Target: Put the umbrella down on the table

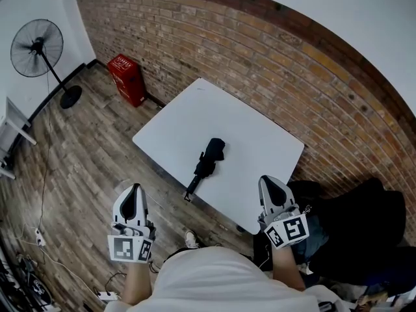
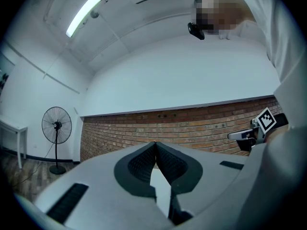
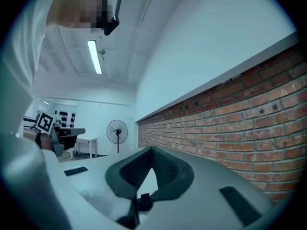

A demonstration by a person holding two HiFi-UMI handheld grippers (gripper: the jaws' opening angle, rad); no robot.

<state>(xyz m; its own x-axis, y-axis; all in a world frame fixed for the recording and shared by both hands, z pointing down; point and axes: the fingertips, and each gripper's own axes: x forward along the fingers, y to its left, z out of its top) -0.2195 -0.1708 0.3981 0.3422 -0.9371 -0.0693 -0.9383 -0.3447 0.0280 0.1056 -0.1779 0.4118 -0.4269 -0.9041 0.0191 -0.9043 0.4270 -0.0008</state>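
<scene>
A black folded umbrella [image 1: 209, 158] lies on the white table [image 1: 188, 112], with its handle pointing at the table's near edge. Neither gripper touches it. My left gripper [image 1: 135, 189] hangs over the wooden floor, short of the table's near left edge, and its jaws are shut on nothing [image 2: 155, 143]. Over the near right corner of the table is my right gripper [image 1: 266, 179]. Its jaws also meet at the tips with nothing between them [image 3: 152, 148]. Both point level toward the brick wall.
A brick wall [image 1: 273, 64] runs behind the table. A red box [image 1: 127, 78] leans against it at the left, and a standing fan [image 1: 38, 44] is farther left. Dark bags or clothes [image 1: 364, 226] sit on the right. Cables and a power strip [image 1: 107, 296] lie on the floor.
</scene>
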